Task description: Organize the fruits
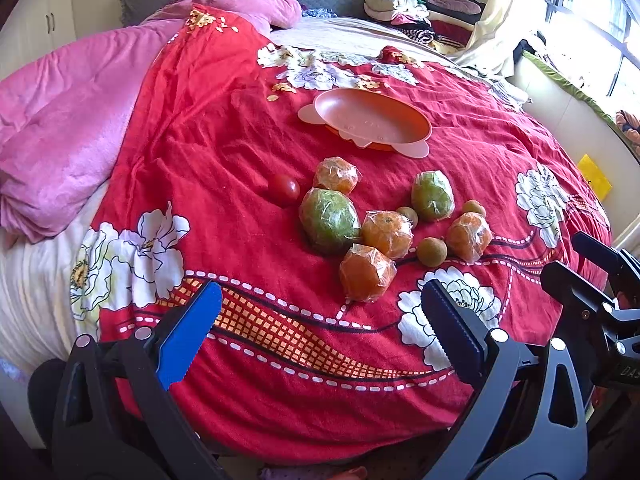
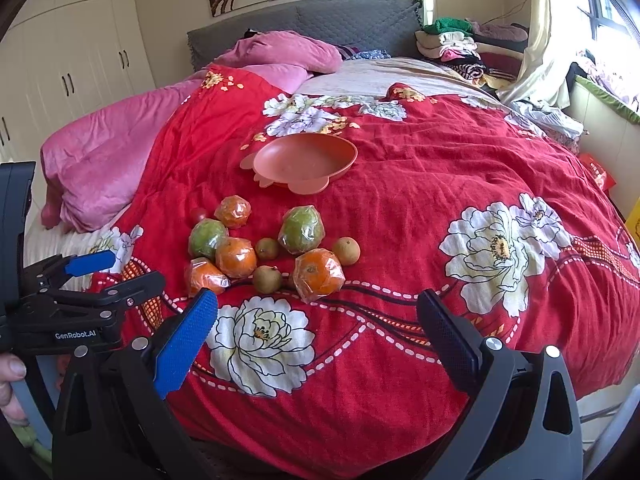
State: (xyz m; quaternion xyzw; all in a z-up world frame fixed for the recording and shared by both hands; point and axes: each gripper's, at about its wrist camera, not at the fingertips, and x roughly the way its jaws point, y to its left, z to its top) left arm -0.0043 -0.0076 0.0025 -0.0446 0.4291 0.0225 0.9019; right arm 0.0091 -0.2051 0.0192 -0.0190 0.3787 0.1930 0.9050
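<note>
A pile of fruit lies on the red flowered blanket (image 1: 224, 128): several plastic-wrapped oranges (image 1: 366, 274) (image 2: 318, 270), two wrapped green fruits (image 1: 329, 220) (image 2: 301, 229), three small brown round fruits (image 1: 431, 252) (image 2: 267, 279) and a red tomato (image 1: 285, 189) (image 2: 199, 214). An empty pink bowl (image 1: 366, 120) (image 2: 306, 160) sits behind them. My left gripper (image 1: 320, 328) is open and empty, short of the pile. My right gripper (image 2: 318, 332) is open and empty, just short of the nearest orange.
A pink quilt (image 1: 68, 128) (image 2: 100, 160) is bunched on the bed's left side. Folded clothes (image 1: 420, 8) are stacked at the far right by the window. The other gripper shows at each view's edge (image 1: 592, 280) (image 2: 72, 292).
</note>
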